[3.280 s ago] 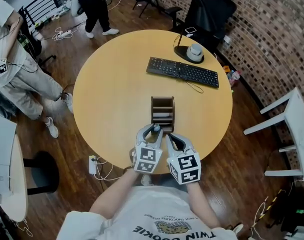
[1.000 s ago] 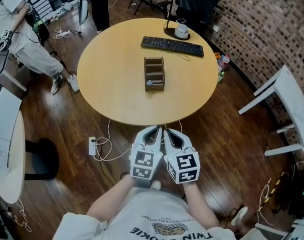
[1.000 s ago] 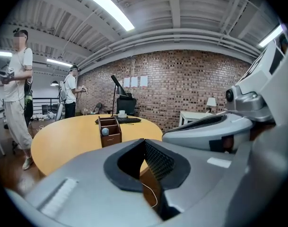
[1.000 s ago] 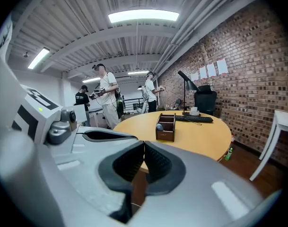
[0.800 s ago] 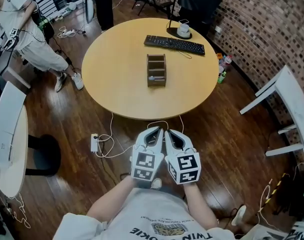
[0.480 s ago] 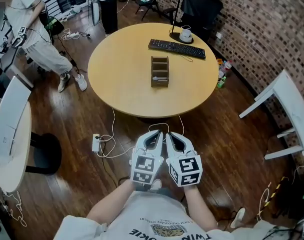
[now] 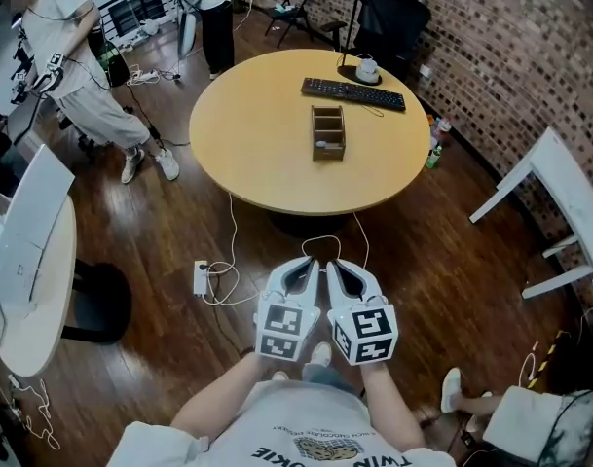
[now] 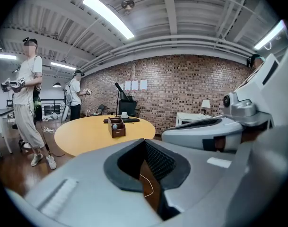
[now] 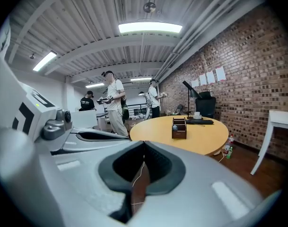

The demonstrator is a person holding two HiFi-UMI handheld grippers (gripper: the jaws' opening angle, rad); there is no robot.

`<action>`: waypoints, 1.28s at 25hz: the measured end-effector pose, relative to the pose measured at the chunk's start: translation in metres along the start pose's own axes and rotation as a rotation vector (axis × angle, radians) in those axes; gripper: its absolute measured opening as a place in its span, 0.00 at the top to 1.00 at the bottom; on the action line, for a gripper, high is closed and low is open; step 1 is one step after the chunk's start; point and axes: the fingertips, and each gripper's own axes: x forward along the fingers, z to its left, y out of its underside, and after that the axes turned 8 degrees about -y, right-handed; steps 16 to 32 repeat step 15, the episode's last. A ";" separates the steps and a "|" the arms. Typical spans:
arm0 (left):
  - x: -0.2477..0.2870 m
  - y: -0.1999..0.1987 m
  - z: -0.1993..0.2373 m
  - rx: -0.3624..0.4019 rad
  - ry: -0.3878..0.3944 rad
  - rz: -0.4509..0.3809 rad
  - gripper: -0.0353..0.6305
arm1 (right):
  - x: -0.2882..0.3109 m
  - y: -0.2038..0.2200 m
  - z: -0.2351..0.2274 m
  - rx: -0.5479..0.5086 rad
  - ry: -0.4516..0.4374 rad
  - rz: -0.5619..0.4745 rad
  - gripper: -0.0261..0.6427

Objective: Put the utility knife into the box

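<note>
The brown wooden box (image 7: 328, 132) stands on the round wooden table (image 7: 267, 125), far ahead of both grippers. A grey rounded end, probably the utility knife (image 7: 321, 145), shows in the box's near compartment. The box also appears in the left gripper view (image 8: 117, 126) and the right gripper view (image 9: 179, 127). My left gripper (image 7: 304, 264) and right gripper (image 7: 337, 265) hang side by side over the wooden floor, well short of the table. Both are shut with nothing between their jaws.
A black keyboard (image 7: 352, 93) and a lamp base (image 7: 366, 69) sit at the table's far side. A power strip (image 7: 201, 277) and cables lie on the floor. A white table (image 7: 23, 261) is at left, a white chair (image 7: 559, 202) at right, people at the far left.
The grippers have drawn back from the table's edge by the box to a place over the floor. The table now lies farther away. Both grippers stayed shut.
</note>
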 end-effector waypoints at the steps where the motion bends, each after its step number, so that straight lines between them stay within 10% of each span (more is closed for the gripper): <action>1: -0.008 0.003 0.001 -0.001 0.007 0.002 0.94 | -0.002 0.002 0.008 0.005 0.006 -0.002 0.96; 15: -0.101 0.034 0.005 -0.007 0.053 0.002 0.94 | -0.035 0.029 0.096 0.017 0.031 0.005 0.96; 32: -0.101 0.034 0.005 -0.007 0.053 0.002 0.94 | -0.035 0.029 0.096 0.017 0.031 0.005 0.96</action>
